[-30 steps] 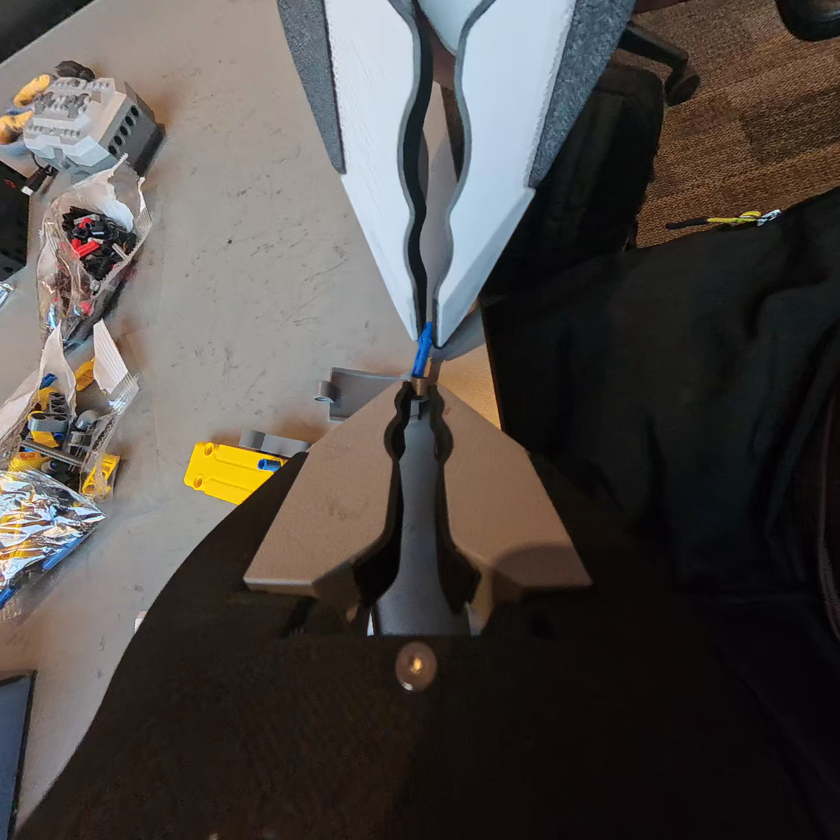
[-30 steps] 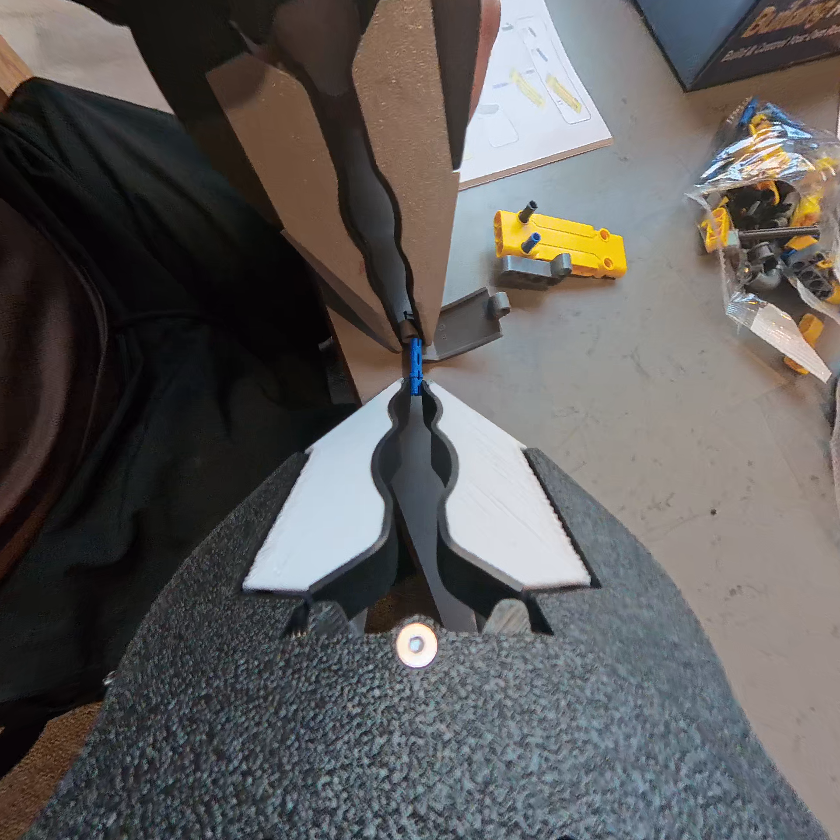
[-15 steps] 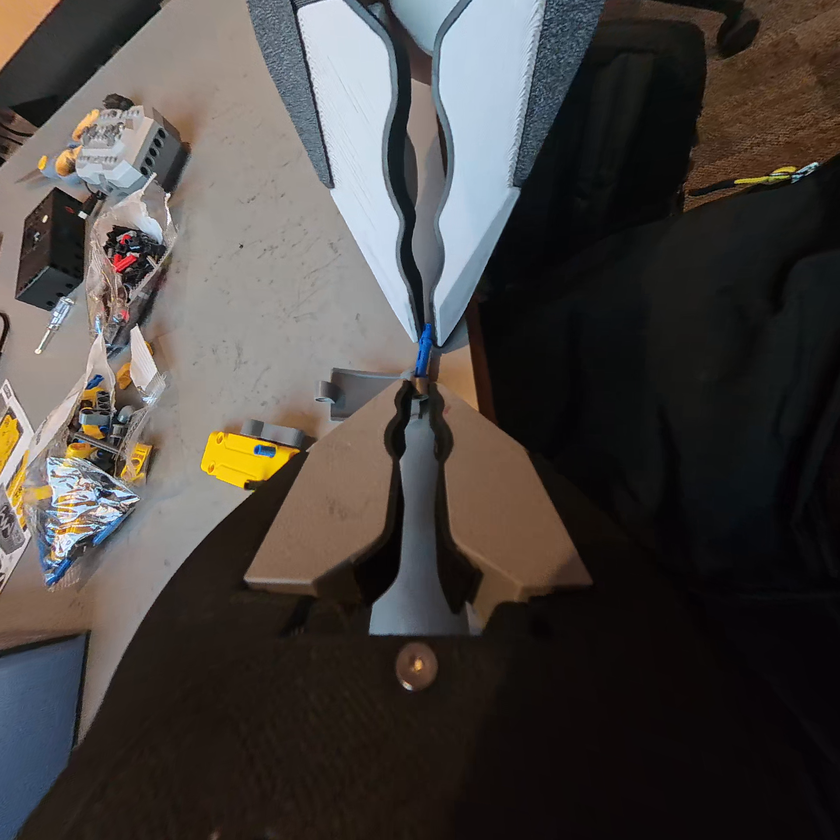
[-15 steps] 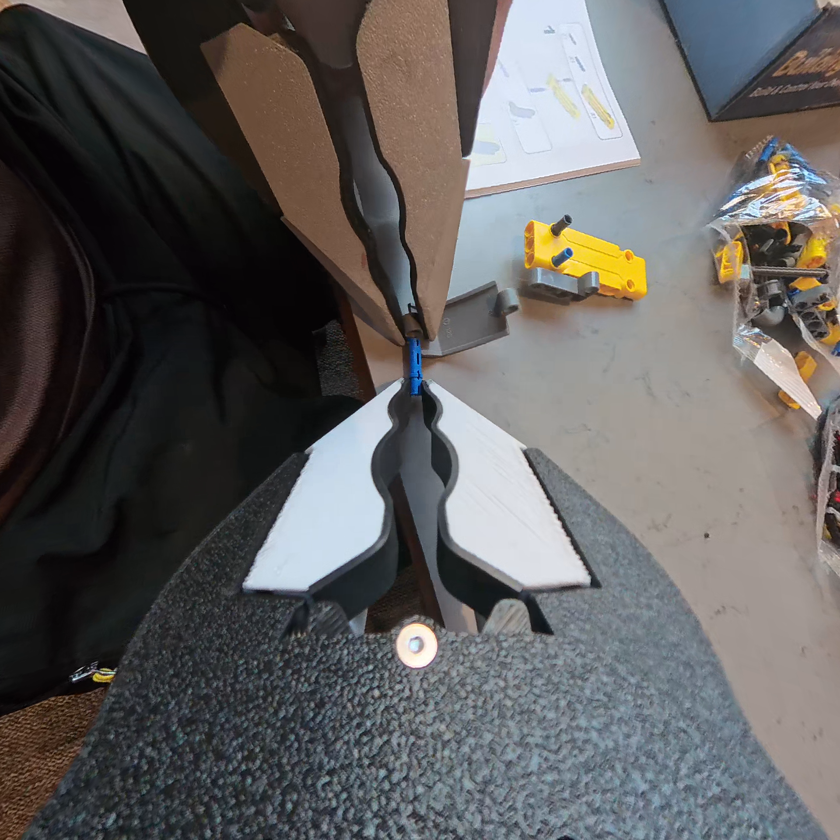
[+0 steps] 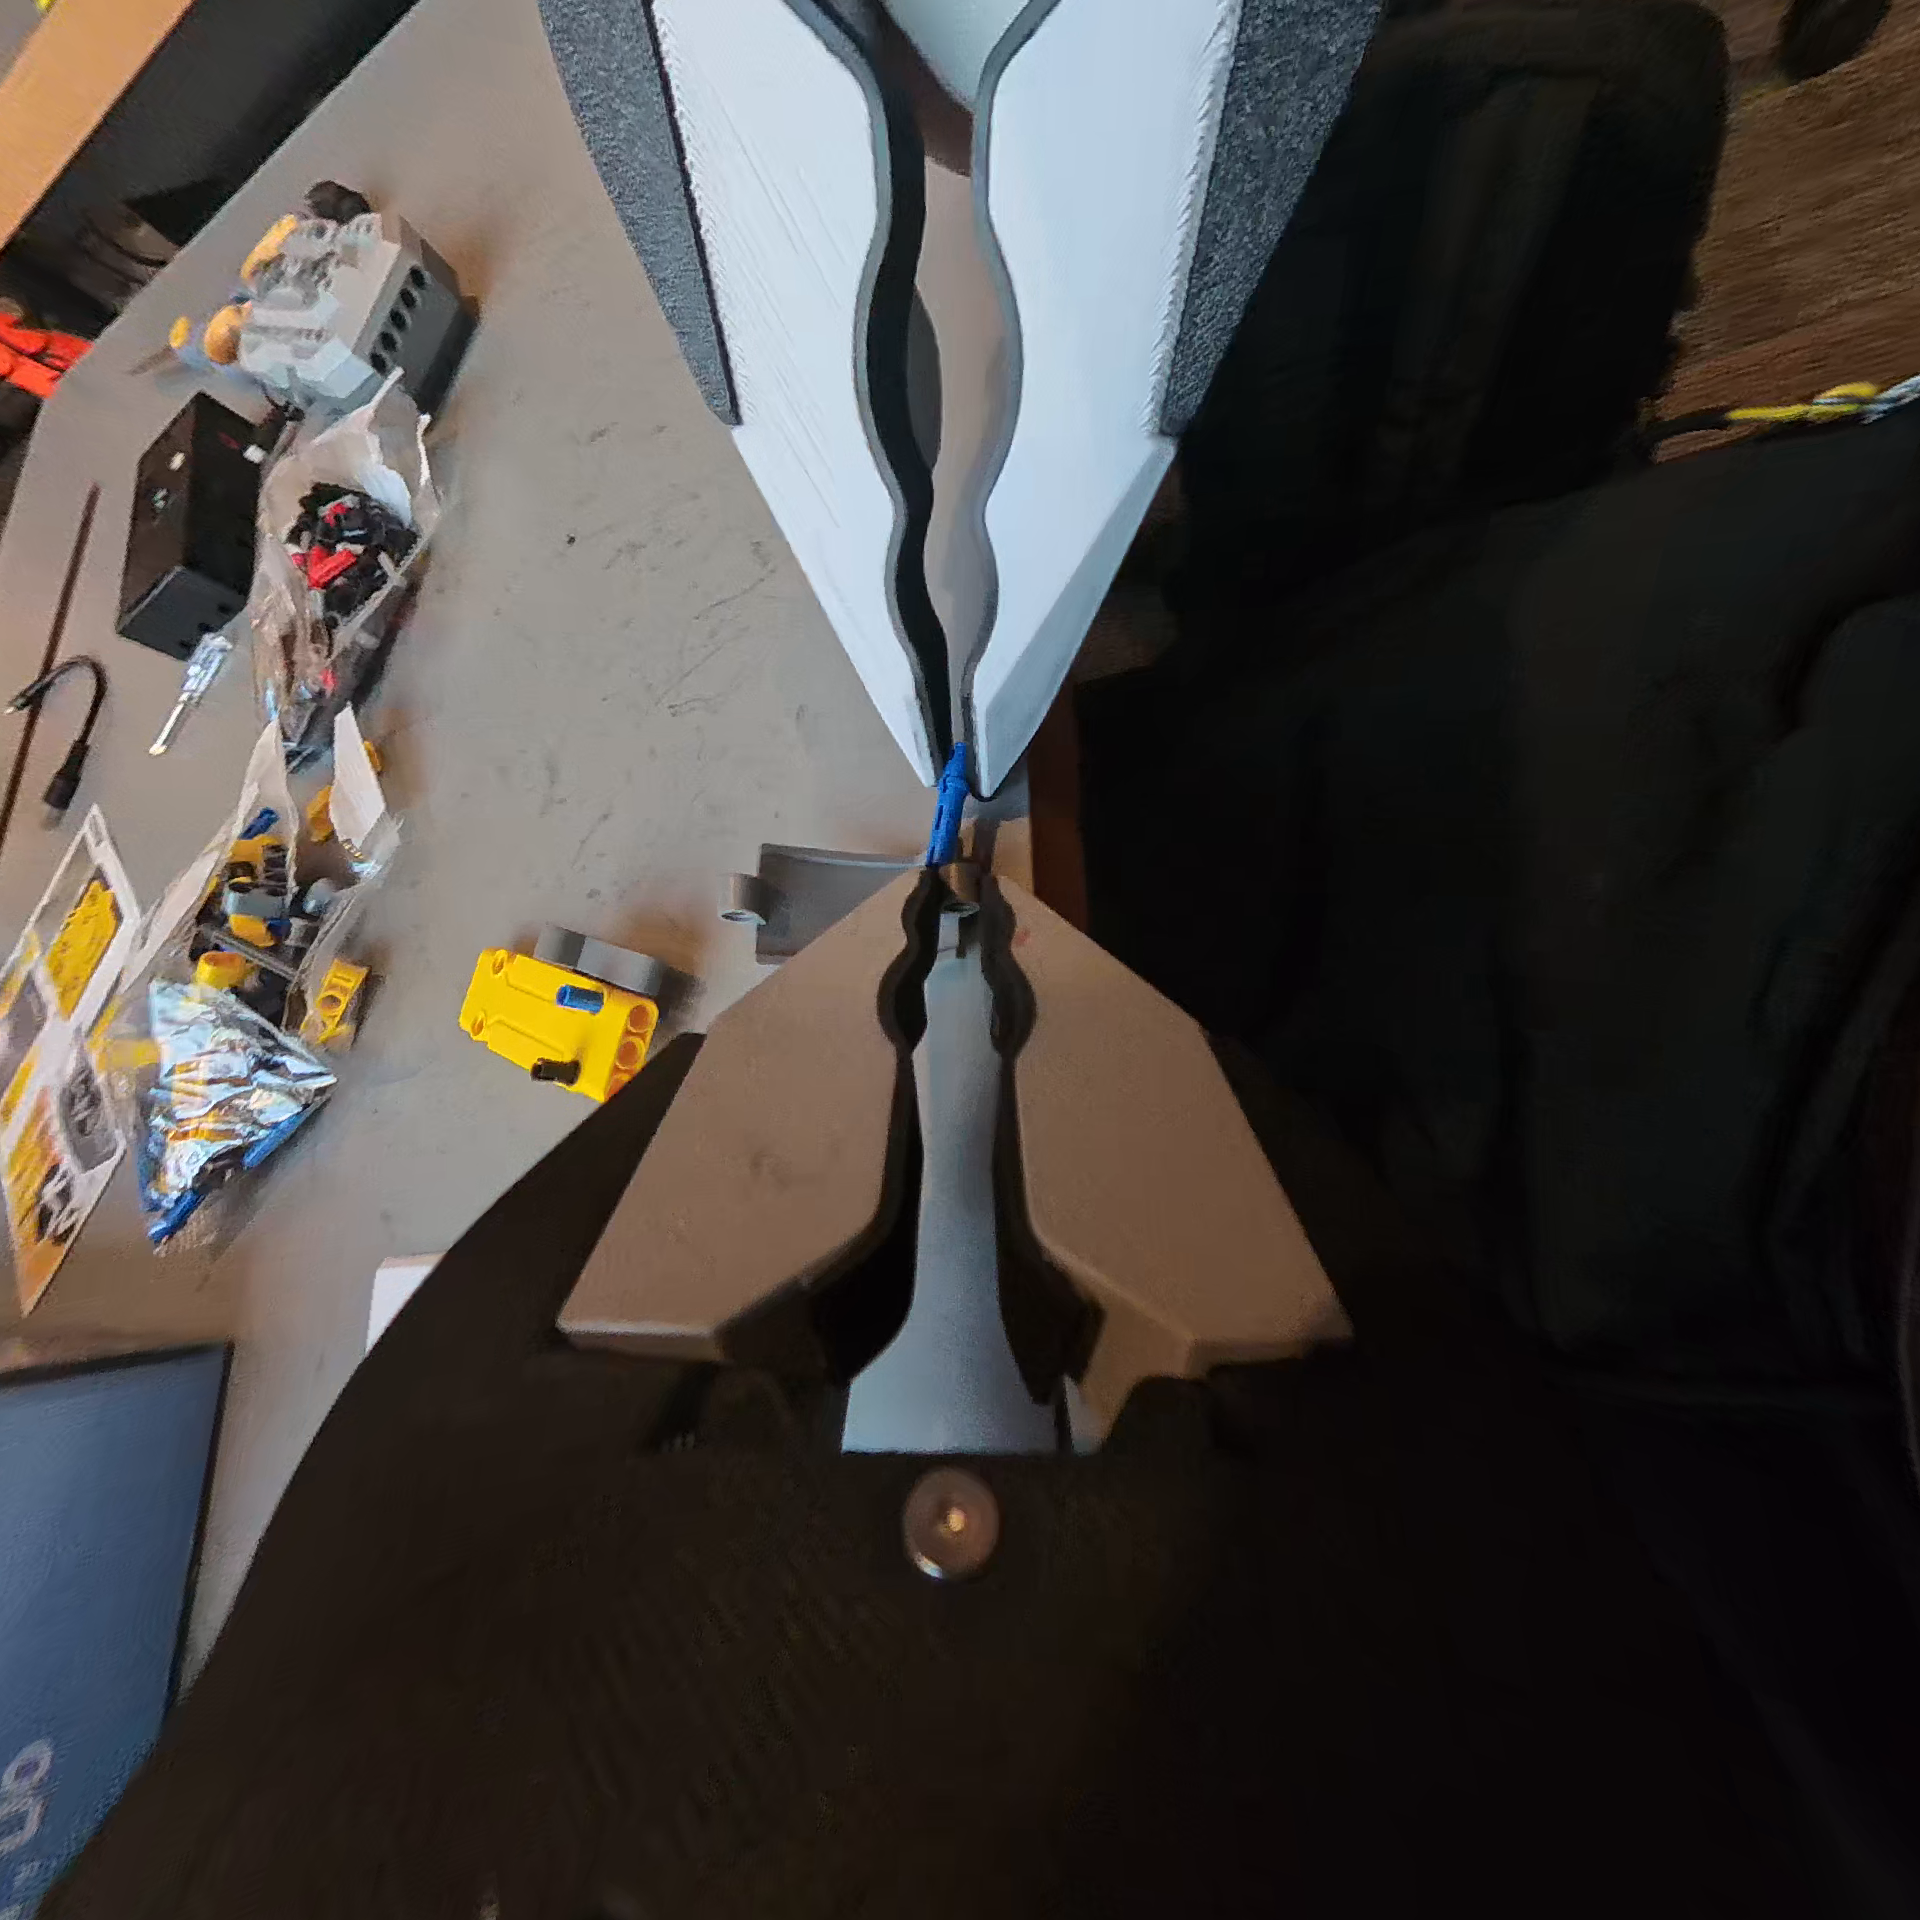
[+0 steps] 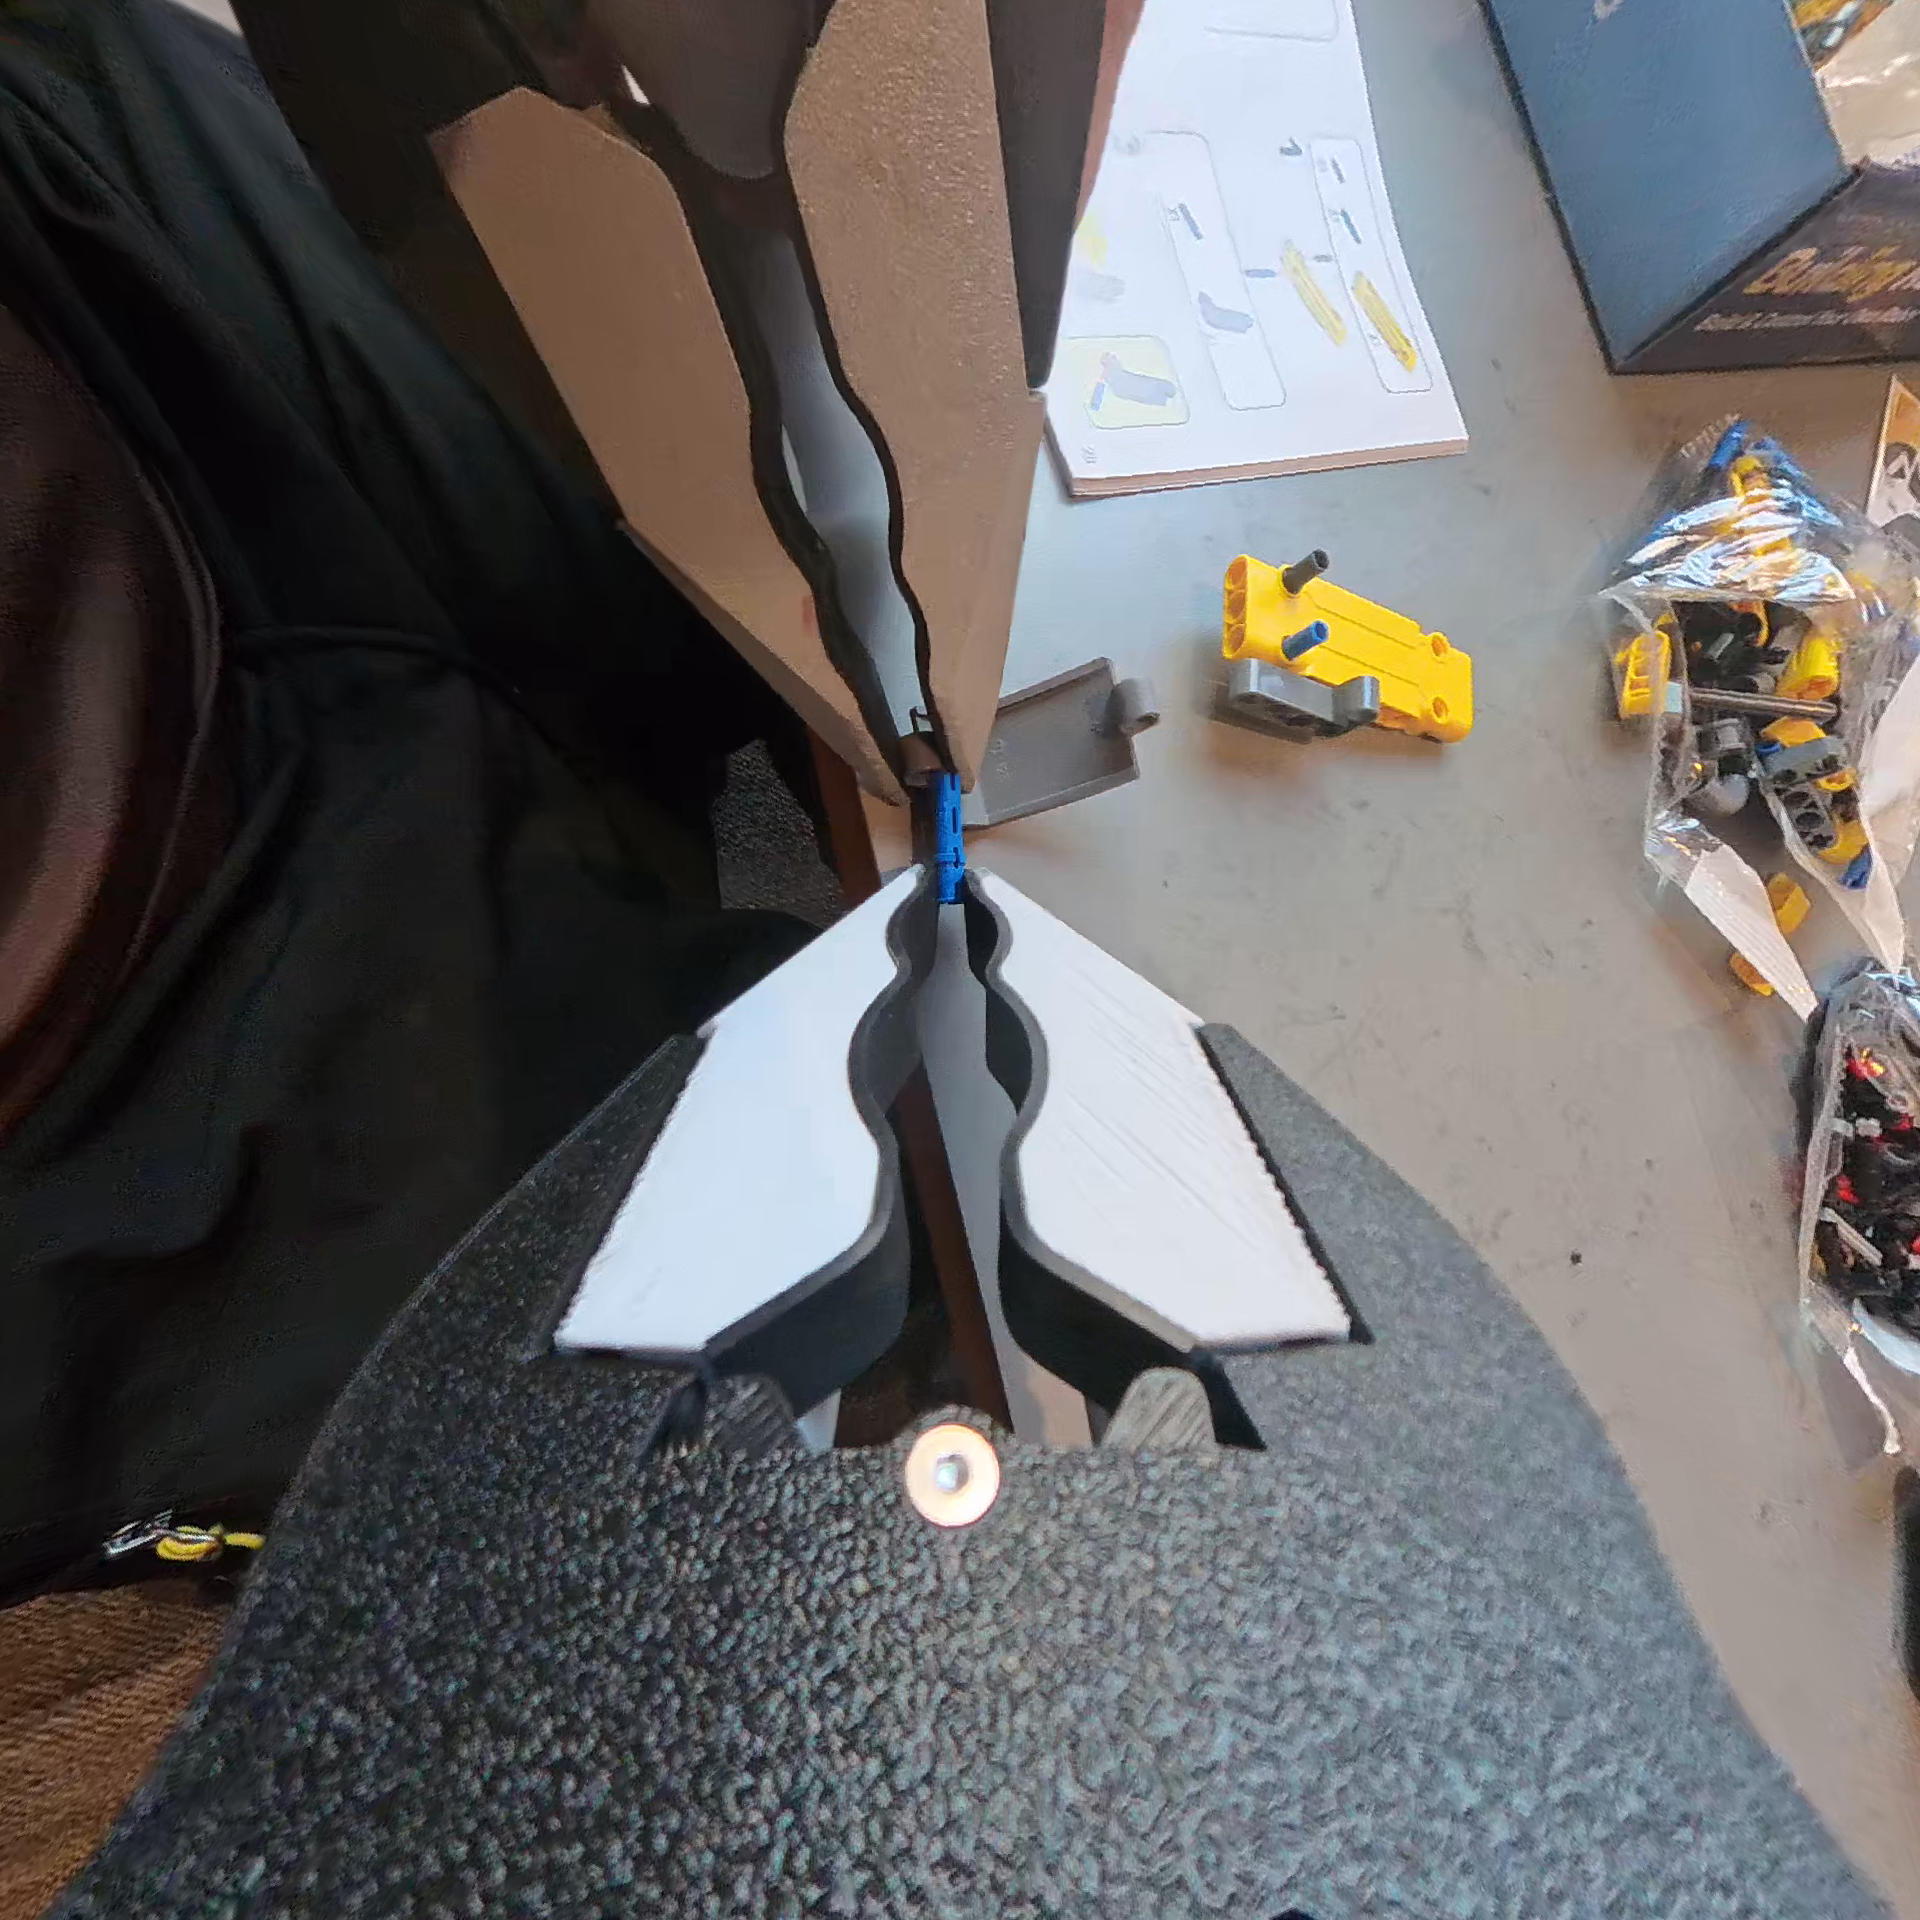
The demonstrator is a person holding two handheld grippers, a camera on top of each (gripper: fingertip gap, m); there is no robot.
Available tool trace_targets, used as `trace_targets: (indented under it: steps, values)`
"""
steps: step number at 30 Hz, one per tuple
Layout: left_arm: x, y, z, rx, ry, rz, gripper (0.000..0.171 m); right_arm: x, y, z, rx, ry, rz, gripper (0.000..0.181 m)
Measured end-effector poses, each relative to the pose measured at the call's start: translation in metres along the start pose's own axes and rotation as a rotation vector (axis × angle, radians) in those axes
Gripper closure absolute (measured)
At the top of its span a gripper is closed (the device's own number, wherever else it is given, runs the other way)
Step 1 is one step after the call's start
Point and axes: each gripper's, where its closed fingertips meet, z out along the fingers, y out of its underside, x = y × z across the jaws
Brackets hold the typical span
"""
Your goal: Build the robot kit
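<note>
Plainly, the right hand-held gripper (image 6: 948, 883), with its white fingers, was closed narrowly on the near end of a small blue pin (image 6: 945, 831), whose long axis ran straight toward twelve o'clock in the right wrist view. At the pin's far end the left hand-held gripper (image 5: 958, 896), with its tan fingers, was pinched shut on a small grey connector piece (image 5: 958, 914); the pin's tip sat at that piece's mouth, touching or just beside it, and I could not tell whether it had entered. Both grippers met tip to tip above the bench (image 6: 1455, 1039) edge, with dark fabric (image 6: 364, 831) at nine o'clock. On the bench at two o'clock in the right wrist view lay a grey flat panel (image 6: 1049, 748), and farther out a yellow block (image 6: 1361, 655) with pins standing in it. Clear bags of parts (image 6: 1756, 686) lay well apart at three o'clock, an instruction booklet (image 6: 1257, 301) at one o'clock.
</note>
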Motion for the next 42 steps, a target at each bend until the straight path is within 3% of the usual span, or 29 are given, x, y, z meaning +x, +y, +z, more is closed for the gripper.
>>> trace_targets:
  steps: [5, 42]
  values:
    - [0.0039, -0.0016, -0.0017, -0.014, -0.087, 0.004, 0.166, -0.0003, -0.0020, -0.0032, 0.008, 0.027, -0.081, 0.176]
    - [0.0061, -0.0020, -0.0017, 0.001, 0.046, -0.154, 0.166, -0.0031, -0.0033, -0.0061, -0.015, 0.089, -0.237, 0.176]
